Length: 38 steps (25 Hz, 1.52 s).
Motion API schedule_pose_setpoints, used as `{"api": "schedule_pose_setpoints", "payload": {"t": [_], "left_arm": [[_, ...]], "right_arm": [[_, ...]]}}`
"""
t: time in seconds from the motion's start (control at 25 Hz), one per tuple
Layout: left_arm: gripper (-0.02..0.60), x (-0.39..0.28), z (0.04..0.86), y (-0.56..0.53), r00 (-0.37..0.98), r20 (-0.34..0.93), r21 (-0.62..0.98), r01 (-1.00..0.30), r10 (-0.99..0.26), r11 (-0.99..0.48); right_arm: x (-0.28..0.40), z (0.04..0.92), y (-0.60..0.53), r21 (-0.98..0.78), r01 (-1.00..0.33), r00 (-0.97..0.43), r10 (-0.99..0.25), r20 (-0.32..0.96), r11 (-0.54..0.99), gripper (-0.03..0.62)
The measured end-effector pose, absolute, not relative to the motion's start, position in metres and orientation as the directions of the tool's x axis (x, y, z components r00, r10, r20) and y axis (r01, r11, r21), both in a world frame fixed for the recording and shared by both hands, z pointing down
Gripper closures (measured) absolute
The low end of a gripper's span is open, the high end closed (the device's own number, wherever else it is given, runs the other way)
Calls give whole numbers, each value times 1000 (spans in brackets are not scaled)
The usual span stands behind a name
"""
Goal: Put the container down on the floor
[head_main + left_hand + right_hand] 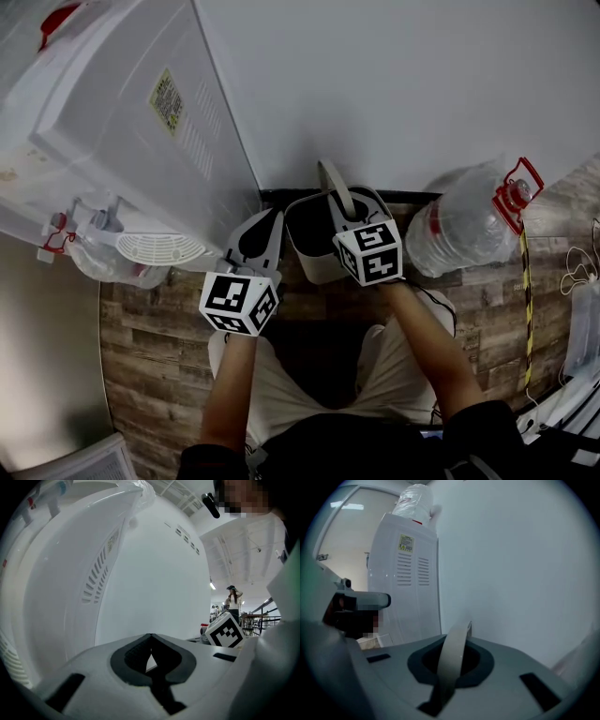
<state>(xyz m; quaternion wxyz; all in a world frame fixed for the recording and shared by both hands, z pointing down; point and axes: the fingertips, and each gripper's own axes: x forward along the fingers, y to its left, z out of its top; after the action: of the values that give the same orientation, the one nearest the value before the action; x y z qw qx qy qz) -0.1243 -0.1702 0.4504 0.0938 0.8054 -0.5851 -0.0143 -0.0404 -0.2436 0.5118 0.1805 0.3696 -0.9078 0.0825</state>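
A grey container (315,261) with a dark inside hangs by its pale band handle (337,190) close to the white wall, above the wood floor (150,342). My right gripper (352,199) is shut on that handle; in the right gripper view the handle (452,660) runs up between the closed jaws of the right gripper (456,645). Whether the container's base touches the floor is hidden. My left gripper (266,221) sits just left of the container, shut with nothing in it; the left gripper view shows the left gripper (151,643) pointing at the wall.
A white water dispenser (122,122) stands at the left against the wall (403,84). A big clear water bottle (464,230) with a red cap handle (518,192) lies to the right. Yellow-black tape (527,309) and cables run along the floor at far right.
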Motion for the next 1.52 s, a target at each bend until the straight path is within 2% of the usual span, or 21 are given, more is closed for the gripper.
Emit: {"api": "schedule_pose_setpoints", "payload": {"t": [0.64,1.52], "left_arm": [[565,-128,465,-167,319,116,194,-936,-941,-294],[565,-134,479,-158,313,139,216,-936,-939,-280]], "right_arm": [[-48,585,-248,-19,-707,-598,-583,550,707,566],[-51,620,-266,-156,-805,-541,-599,591,572,565]]}}
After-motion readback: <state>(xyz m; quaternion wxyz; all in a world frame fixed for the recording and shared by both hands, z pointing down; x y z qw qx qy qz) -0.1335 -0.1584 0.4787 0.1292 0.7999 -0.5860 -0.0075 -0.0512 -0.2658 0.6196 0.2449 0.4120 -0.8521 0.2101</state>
